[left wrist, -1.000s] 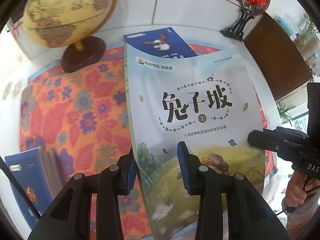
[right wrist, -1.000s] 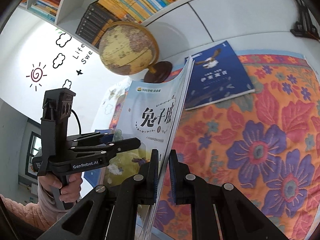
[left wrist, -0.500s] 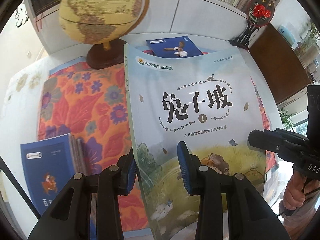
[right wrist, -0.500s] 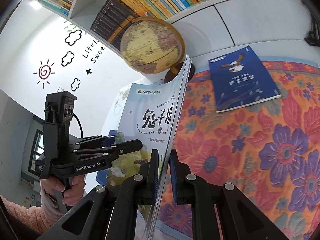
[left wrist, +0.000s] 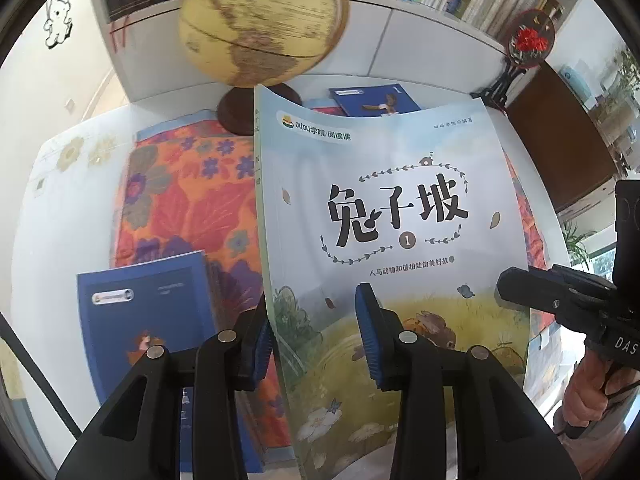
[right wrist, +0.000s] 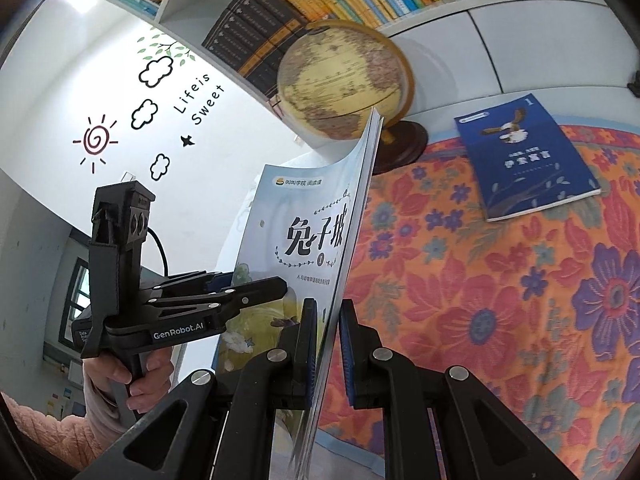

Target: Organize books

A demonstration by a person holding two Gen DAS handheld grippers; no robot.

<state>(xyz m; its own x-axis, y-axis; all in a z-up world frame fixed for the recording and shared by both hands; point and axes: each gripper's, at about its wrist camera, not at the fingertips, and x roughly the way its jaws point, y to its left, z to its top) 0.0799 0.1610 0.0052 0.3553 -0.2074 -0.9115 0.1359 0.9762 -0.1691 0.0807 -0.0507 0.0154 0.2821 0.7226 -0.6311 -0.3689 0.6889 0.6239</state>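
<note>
Left wrist view: the left gripper [left wrist: 316, 332] is holding the pale illustrated paperback with the rabbit cover [left wrist: 384, 216] at its near-left corner — one blue pad under the spine edge, the other pressing on the front cover, jaws narrow. The book is hanging in the air, cover toward the camera, above the orange floral cloth [left wrist: 188, 208]. A dark blue paperback stack [left wrist: 148, 328] is lying near-left on the cloth; another blue paperback with a bird cover [left wrist: 372, 100] is lying far, beside the tan globe on a dark wooden base [left wrist: 260, 36]. The right gripper's black body is showing at the right edge, gripping the book's right edge.

Right wrist view: the right gripper [right wrist: 328, 352] is pinching the same book's page edge, jaws nearly closed on it. The book is standing on edge, its top corner close in front of the globe [right wrist: 344, 92], though I can't tell if they're touching. The left gripper [right wrist: 256, 288] is clamping the other side.

To do this well, imo: keep both grips level so the thin book isn't bowing, steer clear of the globe, then lower it flat and square onto the near-left stack — release the right side first, w/ the left guiding the spine.
</note>
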